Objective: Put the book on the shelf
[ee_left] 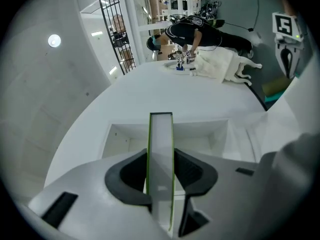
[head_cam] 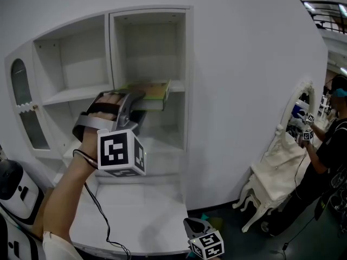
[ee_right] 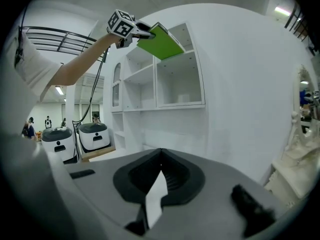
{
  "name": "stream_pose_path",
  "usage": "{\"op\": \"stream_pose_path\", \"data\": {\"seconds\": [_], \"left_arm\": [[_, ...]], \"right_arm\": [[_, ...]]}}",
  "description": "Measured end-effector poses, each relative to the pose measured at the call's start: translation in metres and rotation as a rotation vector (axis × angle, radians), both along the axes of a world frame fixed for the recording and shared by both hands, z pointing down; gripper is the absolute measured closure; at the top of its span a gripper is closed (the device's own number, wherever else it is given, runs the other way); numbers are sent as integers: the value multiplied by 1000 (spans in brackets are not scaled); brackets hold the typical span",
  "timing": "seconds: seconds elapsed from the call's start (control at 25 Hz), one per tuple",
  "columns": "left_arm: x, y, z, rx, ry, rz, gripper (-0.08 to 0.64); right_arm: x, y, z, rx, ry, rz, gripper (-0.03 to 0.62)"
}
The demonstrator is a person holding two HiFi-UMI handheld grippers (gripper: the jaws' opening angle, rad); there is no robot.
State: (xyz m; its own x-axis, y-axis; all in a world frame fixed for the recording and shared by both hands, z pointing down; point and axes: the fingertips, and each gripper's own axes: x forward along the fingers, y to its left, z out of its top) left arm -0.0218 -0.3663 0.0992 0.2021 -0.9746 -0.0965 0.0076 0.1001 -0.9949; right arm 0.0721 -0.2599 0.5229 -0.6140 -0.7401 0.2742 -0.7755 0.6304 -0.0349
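White curved wall with a built-in shelf unit [head_cam: 111, 42], so that's the backdrop, and the whole thing comes down to how the green book [head_cam: 150, 94] lines up with the upper right compartment [head_cam: 154, 50]. The left gripper [ee_left: 161, 176] is clamped on the near end of the book, pads pressing both covers. The book lies flat with its long axis running straight out from the gripper toward the compartment mouth. Its far end sits right about at the front edge of the shelf board [head_cam: 178, 85], at roughly the same height. I honestly can't tell if it's already resting on the board or hovering just off it. My read is the next move is a plain push along that long axis, keeping the book level so the leading edge doesn't catch the board. The right gripper [ee_right: 159, 171] is closed with nothing in it. It hangs low, down by the front of the white surface [head_cam: 135, 215] under the shelves, well apart from the book, so the left hand is clearly the one doing this.
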Motion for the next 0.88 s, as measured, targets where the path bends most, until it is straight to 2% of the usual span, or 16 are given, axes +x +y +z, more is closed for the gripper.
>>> {"op": "stream_pose_path", "data": {"seconds": [0.88], "left_arm": [[1, -56, 10, -47, -12, -28, 411]], "right_arm": [[-6, -5, 5, -27, -15, -2, 579]]}}
